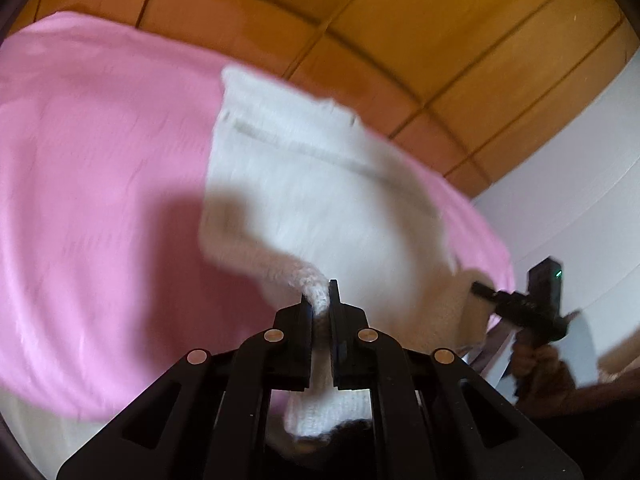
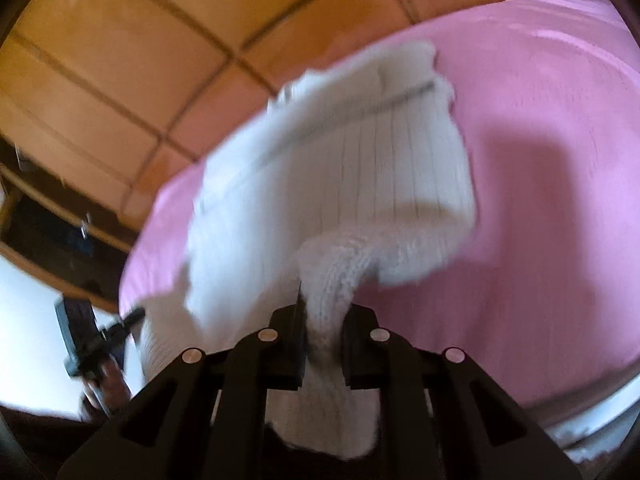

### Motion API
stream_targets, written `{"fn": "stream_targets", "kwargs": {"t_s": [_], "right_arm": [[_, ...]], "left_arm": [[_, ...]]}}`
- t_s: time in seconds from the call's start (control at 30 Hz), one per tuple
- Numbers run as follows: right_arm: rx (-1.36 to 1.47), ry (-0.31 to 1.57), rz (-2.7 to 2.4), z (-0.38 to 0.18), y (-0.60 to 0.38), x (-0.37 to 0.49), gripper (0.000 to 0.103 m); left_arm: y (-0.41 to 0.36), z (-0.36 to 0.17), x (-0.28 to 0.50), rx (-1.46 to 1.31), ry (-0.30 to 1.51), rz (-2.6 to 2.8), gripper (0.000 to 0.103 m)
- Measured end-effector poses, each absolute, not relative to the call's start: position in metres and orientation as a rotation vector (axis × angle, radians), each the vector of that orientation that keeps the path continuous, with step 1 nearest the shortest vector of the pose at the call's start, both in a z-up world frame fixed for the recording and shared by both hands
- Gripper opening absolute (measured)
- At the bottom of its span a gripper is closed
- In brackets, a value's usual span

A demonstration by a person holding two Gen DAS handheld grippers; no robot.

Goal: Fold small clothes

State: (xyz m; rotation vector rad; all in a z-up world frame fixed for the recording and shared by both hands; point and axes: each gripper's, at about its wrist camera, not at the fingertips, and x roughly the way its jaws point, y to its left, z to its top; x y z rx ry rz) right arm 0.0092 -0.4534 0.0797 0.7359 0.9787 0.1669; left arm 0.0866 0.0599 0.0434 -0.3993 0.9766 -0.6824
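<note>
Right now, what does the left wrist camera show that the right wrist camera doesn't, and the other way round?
Only the left wrist view shows the right gripper from outside, at the white knit garment's far corner, and a pale wall. Only the right wrist view shows the left gripper from outside and dark wooden furniture at the left. Both show the garment pinched in that camera's own gripper, lifted over the pink cloth, with the orange tiled floor beyond.

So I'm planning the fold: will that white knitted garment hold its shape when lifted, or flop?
Probably flop: the white knitted garment bunches into a narrow wad where the right gripper pinches it, and sags between there and the left gripper. It seems light, hanging over the pink cloth from two small pinches. The ribbed knit likely grips rather than slips.
</note>
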Motion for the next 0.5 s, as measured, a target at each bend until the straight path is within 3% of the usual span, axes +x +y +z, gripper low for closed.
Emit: {"fn": "stream_targets", "kwargs": {"t_s": [0.3, 0.33, 0.37, 0.4, 0.43, 0.5], "right_arm": [[0.86, 0.939, 0.034, 0.061, -0.504, 0.095, 0.015], [0.871, 0.931, 0.012, 0.06, -0.508, 0.101, 0.025], [0.887, 0.912, -0.016, 0.06, -0.517, 0.098, 0.048], [0.912, 0.887, -0.032, 0.06, -0.524, 0.098, 0.061], [0.946, 0.85, -0.051, 0.062, -0.532, 0.095, 0.071], [0.96, 0.819, -0.058, 0.067, -0.541, 0.089, 0.072]], "left_arm": [[0.036, 0.038, 0.209, -0.504, 1.02, -0.528, 0.006], [0.037, 0.036, 0.222, -0.52, 1.022, -0.496, 0.006], [0.038, 0.034, 0.232, -0.535, 1.028, -0.451, 0.006], [0.04, 0.034, 0.241, -0.561, 1.035, -0.443, 0.007], [0.042, 0.034, 0.246, -0.572, 1.027, -0.438, 0.015], [0.045, 0.04, 0.246, -0.532, 0.985, -0.385, 0.035]]}}
